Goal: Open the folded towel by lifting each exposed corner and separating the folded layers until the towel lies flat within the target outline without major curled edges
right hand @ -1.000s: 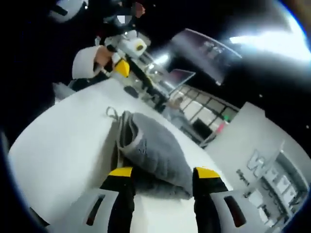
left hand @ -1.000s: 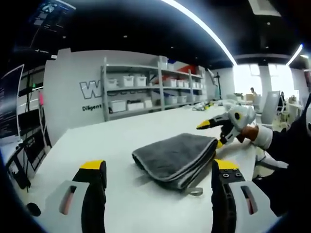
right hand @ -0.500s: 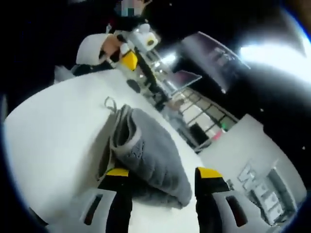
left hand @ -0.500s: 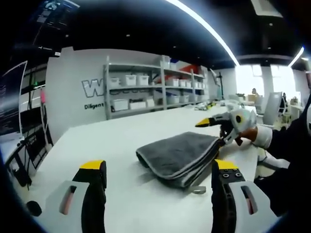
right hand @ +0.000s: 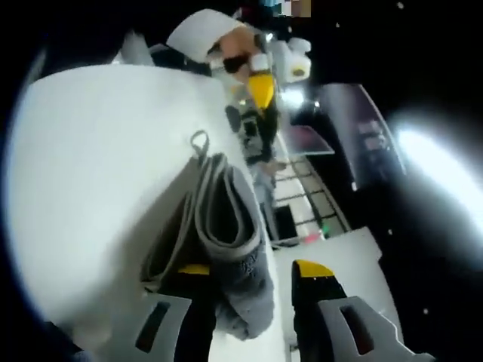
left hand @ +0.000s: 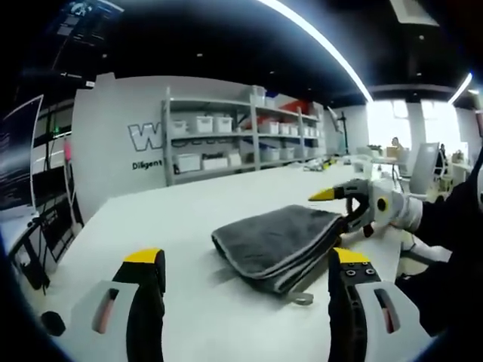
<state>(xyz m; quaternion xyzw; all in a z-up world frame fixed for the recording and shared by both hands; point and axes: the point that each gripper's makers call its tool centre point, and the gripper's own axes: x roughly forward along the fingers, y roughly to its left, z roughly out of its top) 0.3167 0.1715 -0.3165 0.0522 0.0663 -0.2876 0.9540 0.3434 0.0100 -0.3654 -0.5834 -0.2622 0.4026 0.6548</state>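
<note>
Since a second ago: your right gripper (right hand: 245,275) has rolled and raised the towel's (left hand: 275,241) top layer.
Right gripper: jaws astride that corner; grip cannot be told.
Left gripper (left hand: 245,264): spread wide, empty, nearer the tabbed end.
Towel: folded on the table (left hand: 189,211), long axis toward the right gripper.

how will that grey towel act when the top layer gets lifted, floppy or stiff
Probably floppy: the towel sags in soft, rounded folds where the right tongs straddle its raised corner. It looks thick and plush, so the lifted layer may drape under its own weight. It seems unlikely to slide far on the white table, as the stacked layers below may anchor it.
</note>
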